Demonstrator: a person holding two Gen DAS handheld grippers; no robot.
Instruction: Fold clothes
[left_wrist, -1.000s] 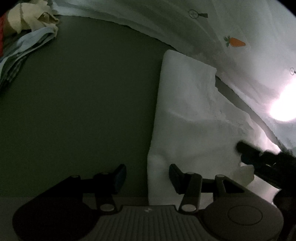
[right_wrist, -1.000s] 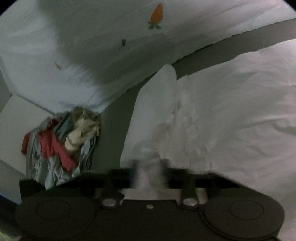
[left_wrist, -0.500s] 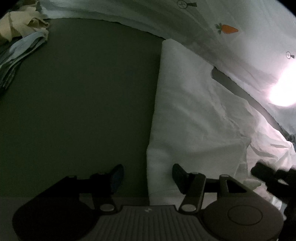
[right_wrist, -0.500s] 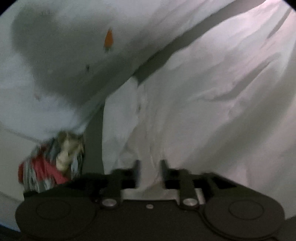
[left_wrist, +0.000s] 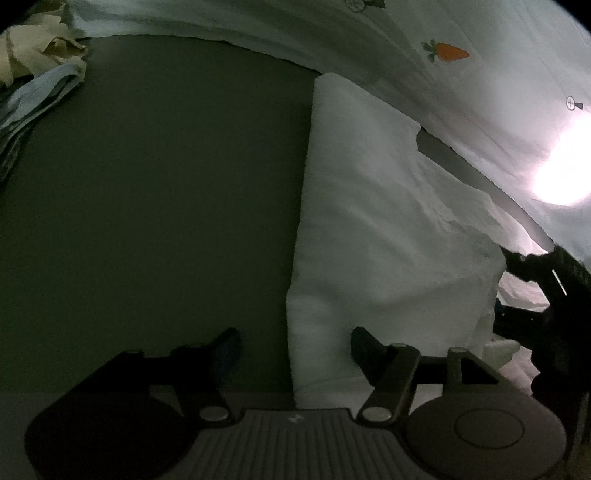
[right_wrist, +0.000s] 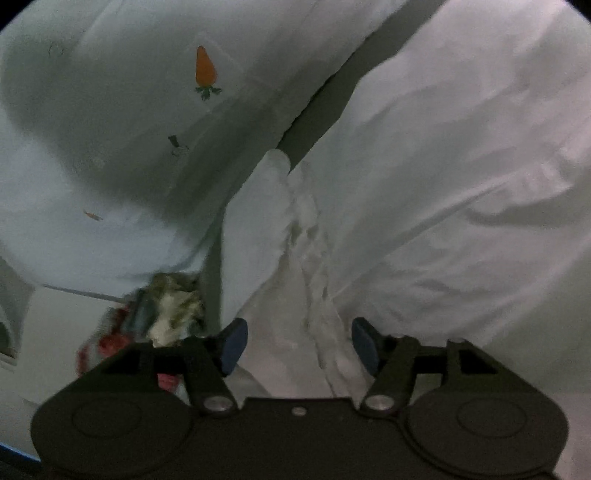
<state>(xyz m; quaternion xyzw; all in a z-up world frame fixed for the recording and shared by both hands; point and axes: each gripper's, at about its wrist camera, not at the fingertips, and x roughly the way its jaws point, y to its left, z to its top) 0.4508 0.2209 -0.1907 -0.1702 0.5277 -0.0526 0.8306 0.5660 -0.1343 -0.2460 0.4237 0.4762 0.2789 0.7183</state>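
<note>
A white garment (left_wrist: 373, 221) lies partly folded on the dark green table (left_wrist: 155, 192), its straight folded edge running away from me. My left gripper (left_wrist: 293, 347) is open, its jaws astride the near end of that edge. My right gripper (right_wrist: 297, 341) is open just above a crumpled ridge of the same white garment (right_wrist: 424, 206). The right gripper also shows at the right edge of the left wrist view (left_wrist: 543, 295), beside a raised flap of the cloth.
A white sheet with carrot prints (left_wrist: 447, 51) drapes along the far side and shows in the right wrist view (right_wrist: 205, 70). A heap of mixed clothes (left_wrist: 33, 74) sits at the table's far left corner, also seen in the right wrist view (right_wrist: 162, 314).
My right gripper was shut on the white cloth and has opened, letting it go. It has swung over the garment. My left gripper stays open at the folded edge.
</note>
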